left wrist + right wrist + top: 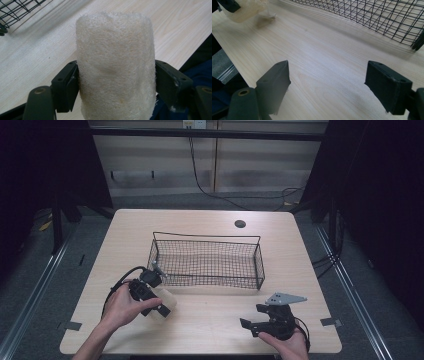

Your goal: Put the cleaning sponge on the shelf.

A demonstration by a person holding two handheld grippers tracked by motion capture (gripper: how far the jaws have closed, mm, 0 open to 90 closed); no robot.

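A cream, fibrous loofah roll stands between the two black jaws in the left gripper view, pressed on both sides. From above, my left gripper is shut on this loofah roll just in front of the black wire basket, near its front-left corner. My right gripper rests open at the table's front right, and in its own view my right gripper has bare wood between the jaws. The loofah appears at that view's top left.
The wire basket sits in the middle of the light wooden table. A round cable hole lies behind it. Cables run across the floor beyond the table.
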